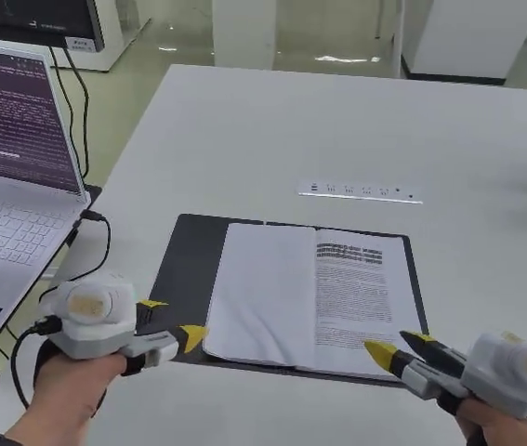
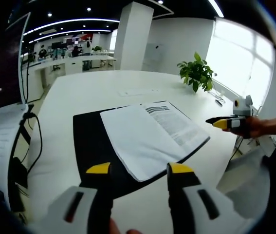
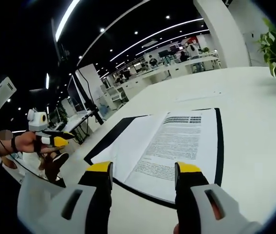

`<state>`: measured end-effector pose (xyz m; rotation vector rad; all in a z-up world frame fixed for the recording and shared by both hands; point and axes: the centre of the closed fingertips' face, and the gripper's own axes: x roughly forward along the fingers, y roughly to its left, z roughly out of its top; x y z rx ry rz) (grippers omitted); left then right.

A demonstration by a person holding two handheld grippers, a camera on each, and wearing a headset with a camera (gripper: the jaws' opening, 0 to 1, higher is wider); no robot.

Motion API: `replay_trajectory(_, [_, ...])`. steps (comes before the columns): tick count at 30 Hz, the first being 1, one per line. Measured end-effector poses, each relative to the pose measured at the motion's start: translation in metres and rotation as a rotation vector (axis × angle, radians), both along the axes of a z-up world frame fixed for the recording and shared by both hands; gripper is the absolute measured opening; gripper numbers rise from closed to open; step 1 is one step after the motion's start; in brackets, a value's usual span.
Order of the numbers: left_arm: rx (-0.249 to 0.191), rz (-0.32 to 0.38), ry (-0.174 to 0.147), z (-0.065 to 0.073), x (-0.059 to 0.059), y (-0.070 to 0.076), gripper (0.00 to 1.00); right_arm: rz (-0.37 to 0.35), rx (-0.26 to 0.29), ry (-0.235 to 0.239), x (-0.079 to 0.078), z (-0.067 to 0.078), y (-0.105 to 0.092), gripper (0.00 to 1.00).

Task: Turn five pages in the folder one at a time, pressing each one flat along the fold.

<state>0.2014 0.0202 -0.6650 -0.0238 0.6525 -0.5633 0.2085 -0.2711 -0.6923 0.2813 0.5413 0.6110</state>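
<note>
The head view is looking down on the open folder [image 1: 185, 271]; both gripper views are facing it closely — left from 7 o'clock, right from 5 o'clock — sharing its pages [image 1: 265, 290].

You have a big white tabletop [image 1: 244, 121] in front of you. A black folder [image 1: 181, 269] lies flat on it, close to you, and it is open. Past the folder, a little apart from it, a thin white socket strip [image 1: 361, 191] lies on the tabletop. At your left edge is an open laptop [image 1: 7, 218] with its screen lit; you cannot tell if it sits on this tabletop or beside it. A black cable [image 1: 105, 243] from the laptop curls over the tabletop near the folder.
</note>
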Motion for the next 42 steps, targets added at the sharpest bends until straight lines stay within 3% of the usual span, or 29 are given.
replay_trajectory(11, [-0.021,0.048,-0.082,0.037,-0.024,0.011,0.57,0.008,-0.011,-0.037,-0.024,0.020,-0.014,0.57])
replay_trajectory(15, [-0.026,0.070,-0.101,0.044,-0.033,0.012,0.60,0.004,-0.003,-0.040,-0.031,0.025,-0.013,0.59])
replay_trajectory(19, [-0.017,0.084,-0.114,0.047,-0.040,0.012,0.62,0.030,-0.028,-0.039,-0.038,0.027,-0.009,0.63])
replay_trajectory(21, [-0.032,0.106,-0.116,0.049,-0.043,0.012,0.64,0.033,-0.024,-0.040,-0.041,0.030,-0.009,0.65])
replay_trajectory(26, [-0.062,0.169,-0.138,0.058,-0.044,0.016,0.66,0.032,-0.020,-0.042,-0.049,0.037,-0.011,0.69])
replay_trajectory(32, [-0.059,0.193,-0.154,0.064,-0.042,0.016,0.68,0.051,-0.025,-0.027,-0.060,0.035,-0.011,0.71])
replay_trajectory(42, [-0.067,0.224,-0.177,0.072,-0.039,0.016,0.70,0.056,-0.025,-0.007,-0.065,0.032,-0.017,0.73])
